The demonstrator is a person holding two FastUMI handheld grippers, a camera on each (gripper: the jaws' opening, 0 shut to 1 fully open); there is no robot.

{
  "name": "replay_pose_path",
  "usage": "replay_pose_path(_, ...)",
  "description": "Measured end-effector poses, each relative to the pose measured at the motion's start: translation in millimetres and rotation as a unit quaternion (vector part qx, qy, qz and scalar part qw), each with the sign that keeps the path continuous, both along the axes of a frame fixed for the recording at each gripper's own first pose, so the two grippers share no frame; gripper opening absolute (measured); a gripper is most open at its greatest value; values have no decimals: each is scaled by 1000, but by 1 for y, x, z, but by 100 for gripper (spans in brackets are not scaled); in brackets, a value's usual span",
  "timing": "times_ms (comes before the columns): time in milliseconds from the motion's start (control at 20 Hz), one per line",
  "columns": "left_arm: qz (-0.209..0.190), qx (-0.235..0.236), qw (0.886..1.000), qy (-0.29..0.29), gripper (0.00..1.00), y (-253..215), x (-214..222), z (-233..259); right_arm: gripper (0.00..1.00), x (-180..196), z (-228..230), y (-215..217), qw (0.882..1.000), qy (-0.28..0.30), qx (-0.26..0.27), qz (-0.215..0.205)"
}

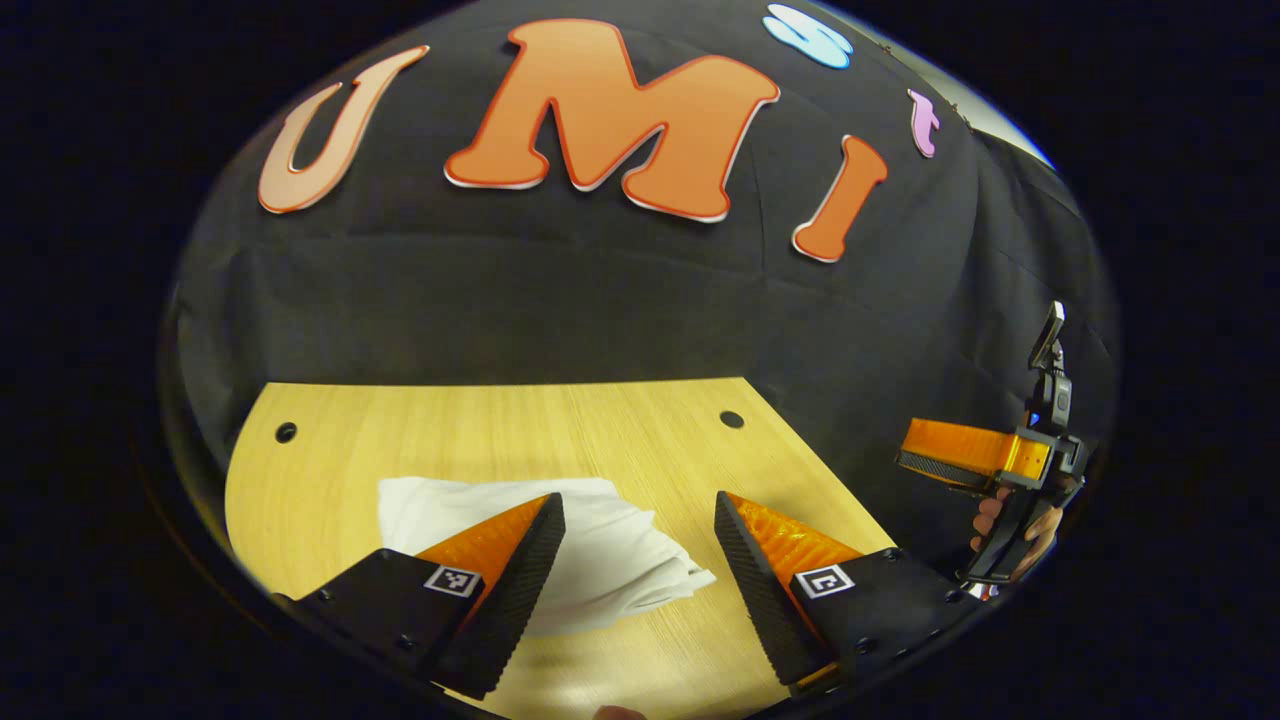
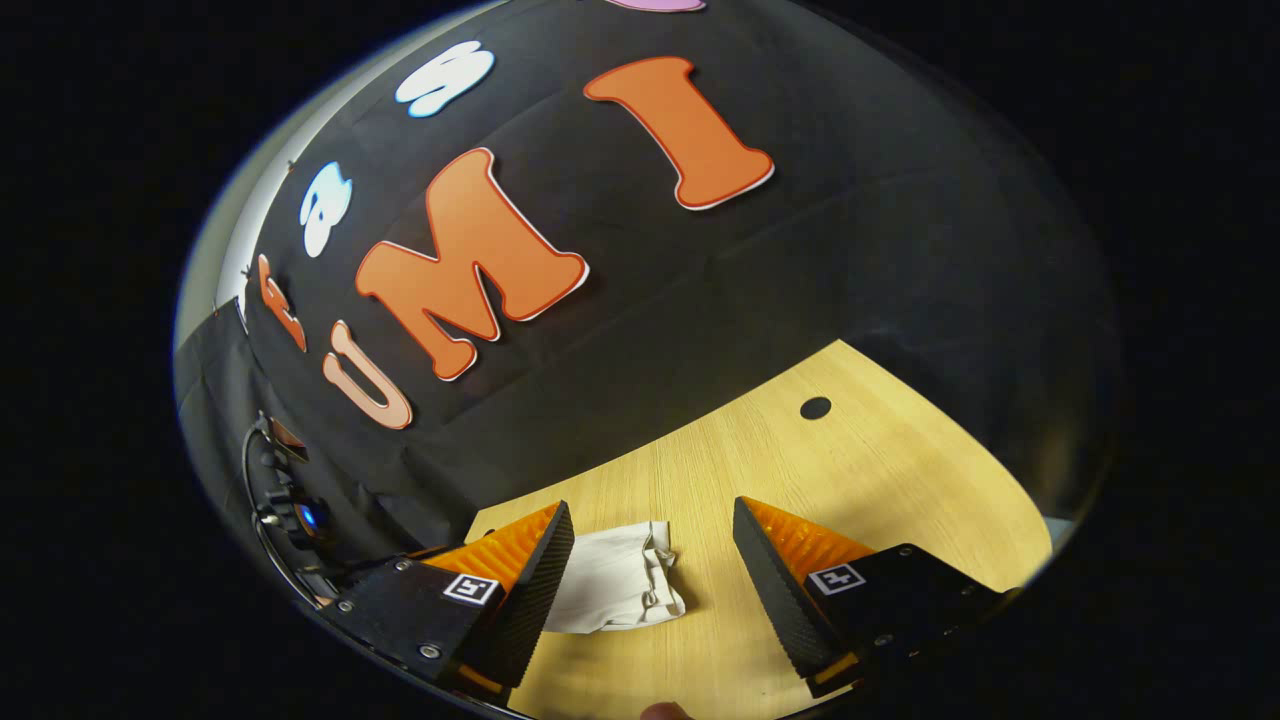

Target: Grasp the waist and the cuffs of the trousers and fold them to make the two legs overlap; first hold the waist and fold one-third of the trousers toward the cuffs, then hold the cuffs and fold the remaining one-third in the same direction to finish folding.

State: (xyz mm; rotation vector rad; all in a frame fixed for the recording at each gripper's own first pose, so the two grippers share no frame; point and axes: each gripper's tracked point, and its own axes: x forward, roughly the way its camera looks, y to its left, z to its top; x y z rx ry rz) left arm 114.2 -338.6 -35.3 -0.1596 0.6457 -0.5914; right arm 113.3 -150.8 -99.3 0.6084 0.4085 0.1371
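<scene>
Left gripper view, left to right. The wooden table (image 1: 640,440) spans the lower half, with one round hole (image 1: 286,432) near its far left corner and a second hole (image 1: 731,419) near its far right corner. The white trousers (image 1: 610,545) lie on the table as a folded bundle, left of centre, layered edges pointing right. The left gripper (image 1: 640,560) is above the table with its fingers spread apart and nothing between them; the left finger overlaps the bundle in the picture, but contact cannot be confirmed. The right finger is clear of the cloth. At the far right, beyond the table edge, the right gripper (image 1: 945,458) is seen side-on, gripped by a hand (image 1: 1010,525). From this angle its finger spacing cannot be told.

Right gripper view, left to right. A dark device with a small blue light (image 2: 300,515) sits at the far left against the black wall cloth. The right gripper (image 2: 650,565) hovers over the table (image 2: 900,480) with its fingers wide apart, holding nothing. The trousers (image 2: 615,590) lie folded on the table, partly behind the left finger and extending into the gap, the bunched edge facing right. The right finger is apart from the cloth. One round hole (image 2: 815,407) shows in the table farther back, right of centre.
</scene>
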Motion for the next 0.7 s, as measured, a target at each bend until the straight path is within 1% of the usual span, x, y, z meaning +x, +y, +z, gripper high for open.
replay_pose_path(50, 15, -1, 1000, -13, 98, 12, 2, 11, 97, 0, 5, 2, 1000, -7, -9, 3)
replay_pose_path(100, 30, -3, 999, -30, 98, 21, 5, 22, 97, 1, 11, 6, 1000, -16, -20, 5)
replay_pose_path(200, 45, -12, 997, -57, 98, 35, 6, 42, 97, 0, 23, 12, 998, -38, -51, 9)
replay_pose_path(300, 60, -16, 996, -69, 98, 54, 3, 58, 97, 0, 37, 18, 994, -57, -91, 9)
replay_pose_path(400, 83, -14, 992, -93, 98, 71, 0, 75, 97, -4, 56, 27, 988, -85, -127, 11)
replay_pose_path(500, 102, -9, 986, -129, 98, 93, -7, 96, 97, -9, 75, 38, 982, -109, -155, 11)
replay_pose_path(700, 128, 10, 972, -198, 98, 135, -25, 133, 97, -31, 106, 65, 974, -141, -179, 11)
